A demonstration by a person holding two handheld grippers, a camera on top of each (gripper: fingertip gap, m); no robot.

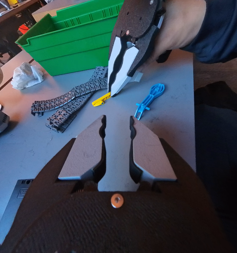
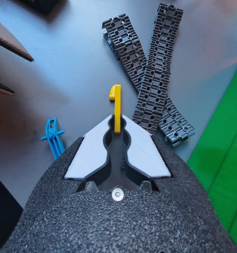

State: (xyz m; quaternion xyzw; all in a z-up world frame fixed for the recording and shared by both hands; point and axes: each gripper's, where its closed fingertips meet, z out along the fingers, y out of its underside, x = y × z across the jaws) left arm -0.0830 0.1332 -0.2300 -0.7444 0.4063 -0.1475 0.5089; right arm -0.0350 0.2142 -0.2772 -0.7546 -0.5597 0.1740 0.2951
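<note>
My right gripper (image 2: pixel 117 116) is shut on a thin yellow plastic piece (image 2: pixel 117 106) that lies on the grey table (image 2: pixel 67 68); both fingertips press its sides near one end. In the left wrist view the right gripper (image 1: pixel 111 94) points down at the yellow piece (image 1: pixel 100 100). My left gripper (image 1: pixel 118 117) is open and empty, just above the table, with the yellow piece ahead of it. A blue plastic part (image 1: pixel 149 100) lies by its right fingertip and shows in the right wrist view (image 2: pixel 52 135) too. My left fingers (image 2: pixel 12 46) show at the left edge of the right wrist view.
Two crossed grey track strips (image 1: pixel 68 100) lie left of the yellow piece, also in the right wrist view (image 2: pixel 154 76). A green bin (image 1: pixel 74 41) stands behind them. A crumpled white tissue (image 1: pixel 26 75) lies at the left. A dark flat panel (image 1: pixel 12 205) lies near left. The gap from one gripper's tips to the other's is roughly 11 cm. The dark flat panel (image 1: pixel 12 205) sits 15 cm or so from the ends of my left fingers.
</note>
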